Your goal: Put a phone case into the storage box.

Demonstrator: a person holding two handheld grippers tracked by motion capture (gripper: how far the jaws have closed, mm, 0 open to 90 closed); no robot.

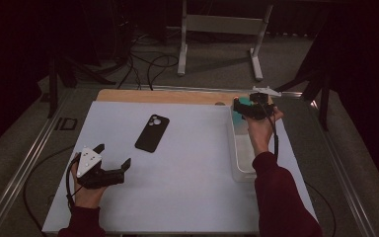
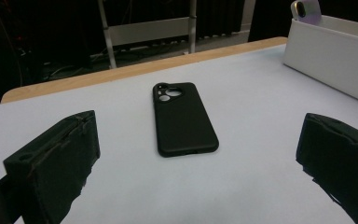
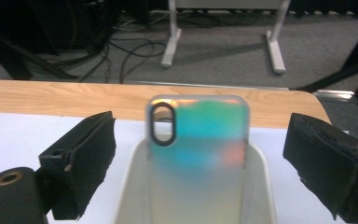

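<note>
Iridescent and see-through, a phone case (image 3: 198,154) stands upright on its short end at the far end of a white plastic bin (image 3: 261,186), its top leaning against the bin's far wall so that it stays up with nothing gripping it. In the right gripper view its oval camera cut-out sits at the upper left, and the right gripper (image 3: 198,158) frames it with jaws spread wide, each pad well clear of the case's edges: released, not grasping. From the high view, the right gripper (image 1: 251,109) hangs over the far end of the bin (image 1: 242,173), which lies along the right side of a pale mat (image 1: 187,173) on the wooden table (image 1: 168,96). A second case, matte black (image 1: 152,133), lies flat on the mat with its back upward, near the middle and well apart from the bin, probably next to be sorted. The left gripper (image 1: 113,157) rests low on the mat at the near left, jaws open and empty, aimed at the black case (image 2: 184,119), seemingly placed to reach for it.
</note>
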